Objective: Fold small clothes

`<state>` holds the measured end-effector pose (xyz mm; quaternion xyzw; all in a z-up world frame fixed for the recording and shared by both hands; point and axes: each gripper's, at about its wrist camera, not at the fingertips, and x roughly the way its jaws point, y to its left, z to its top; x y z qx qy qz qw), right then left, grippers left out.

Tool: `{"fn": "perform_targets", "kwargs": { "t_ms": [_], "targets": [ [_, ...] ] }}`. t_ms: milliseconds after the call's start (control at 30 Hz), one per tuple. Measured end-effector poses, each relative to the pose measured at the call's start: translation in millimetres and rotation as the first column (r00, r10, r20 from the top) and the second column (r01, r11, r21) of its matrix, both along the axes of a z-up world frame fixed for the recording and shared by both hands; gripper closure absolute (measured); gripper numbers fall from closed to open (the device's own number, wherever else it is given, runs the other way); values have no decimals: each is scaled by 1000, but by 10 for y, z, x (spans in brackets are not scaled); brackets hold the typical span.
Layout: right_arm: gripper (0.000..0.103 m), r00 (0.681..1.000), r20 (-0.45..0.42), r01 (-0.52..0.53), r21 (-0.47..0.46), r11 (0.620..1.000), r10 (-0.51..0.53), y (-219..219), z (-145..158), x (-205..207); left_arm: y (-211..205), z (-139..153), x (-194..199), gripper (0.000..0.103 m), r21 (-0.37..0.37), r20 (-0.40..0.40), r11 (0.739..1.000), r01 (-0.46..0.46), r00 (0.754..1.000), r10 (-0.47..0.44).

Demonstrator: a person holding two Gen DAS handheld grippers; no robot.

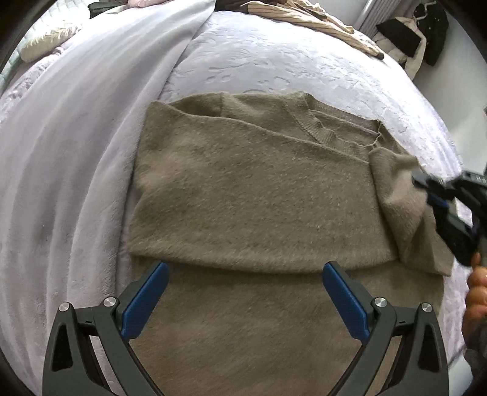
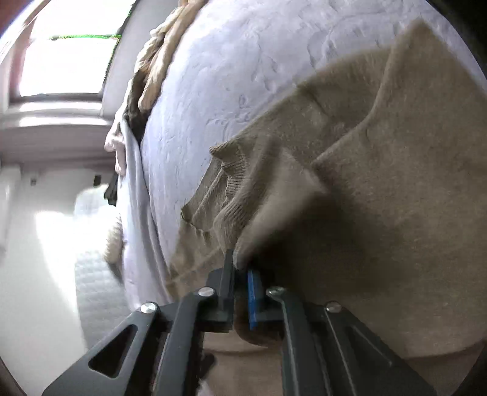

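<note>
A fuzzy taupe V-neck sweater [image 1: 249,195] lies on the bed, its left sleeve folded across the chest. My left gripper [image 1: 243,274] is open and empty, hovering over the sweater's lower part. My right gripper [image 2: 242,268] is shut on the sweater's right sleeve [image 2: 283,213] and holds it lifted beside the body. It also shows at the right edge of the left wrist view [image 1: 426,189], where the sleeve [image 1: 395,195] is bunched in it. The ribbed collar [image 2: 231,182] lies just ahead of the right fingers.
The sweater rests on a white embossed bedspread [image 1: 274,61]. A pale lilac blanket [image 1: 76,152] lies along the left. A striped beige garment [image 1: 319,21] sits at the far edge. Dark clothes [image 1: 420,36] are beyond the bed at the right. A bright window [image 2: 67,54] is beyond.
</note>
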<state>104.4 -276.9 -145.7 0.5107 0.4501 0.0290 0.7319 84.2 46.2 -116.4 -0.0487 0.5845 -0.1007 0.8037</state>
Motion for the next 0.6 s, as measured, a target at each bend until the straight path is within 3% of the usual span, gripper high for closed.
{"fn": "perform_targets", "kwargs": {
  "t_ms": [67, 167, 300, 433, 500, 533, 567, 600],
  "targets": [
    [96, 990, 75, -115, -100, 988, 123, 195, 178, 136, 108, 35, -24, 2, -30, 4, 1000, 9, 1000, -9],
    [96, 914, 121, -340, -288, 895, 386, 750, 404, 319, 247, 78, -61, 2, -37, 21, 999, 29, 999, -28],
    [96, 769, 42, -569, -411, 712, 638, 1493, 303, 491, 418, 65, -103, 2, -33, 11, 999, 11, 1000, -11],
    [91, 676, -91, -684, -446, 577, 732, 1908, 16, 536, 504, 49, -106, 2, -64, -8, 998, -19, 1000, 19],
    [85, 666, -127, -700, -447, 557, 735, 1987, -46, 547, 500, 46, -81, 2, -92, -15, 995, -24, 1000, 23],
    [81, 672, -114, -697, -433, 572, 732, 1989, -10, 546, 477, 56, -56, 2, -114, -18, 993, -25, 1000, 23],
    [64, 682, -100, -691, -413, 593, 725, 1958, 27, 553, 449, 63, -24, 2, -128, -19, 991, -25, 1000, 23],
    [54, 695, -90, -683, -394, 616, 713, 1909, 59, 538, 409, 75, 3, 2, -146, -20, 989, -23, 1000, 21]
  ]
}}
